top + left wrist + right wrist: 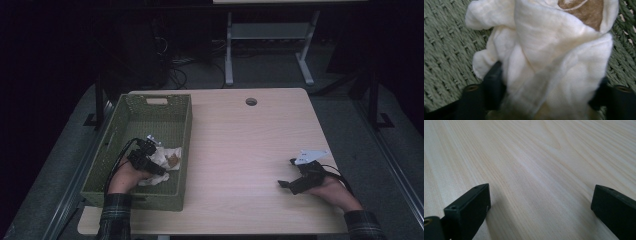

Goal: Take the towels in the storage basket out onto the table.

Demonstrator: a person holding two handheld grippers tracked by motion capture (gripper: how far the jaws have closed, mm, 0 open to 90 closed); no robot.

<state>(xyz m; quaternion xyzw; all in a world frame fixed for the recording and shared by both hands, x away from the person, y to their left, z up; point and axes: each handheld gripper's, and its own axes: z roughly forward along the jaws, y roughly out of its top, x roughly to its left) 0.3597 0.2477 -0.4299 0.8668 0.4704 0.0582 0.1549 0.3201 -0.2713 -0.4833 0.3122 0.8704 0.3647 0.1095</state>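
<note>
Cloth (554,62), white with a brown patch, lies bunched inside the green woven basket (130,107), pinched between the left gripper (157,162) jaws, while the right gripper (540,205) rests wide apart on the table (240,145).

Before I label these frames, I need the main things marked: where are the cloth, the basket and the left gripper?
cloth (554,62): left gripper view, on its white middle fold.
basket (186,131): high view, on its right wall.
left gripper (161,169): high view, between its jaw tips, at the cloth.
</note>
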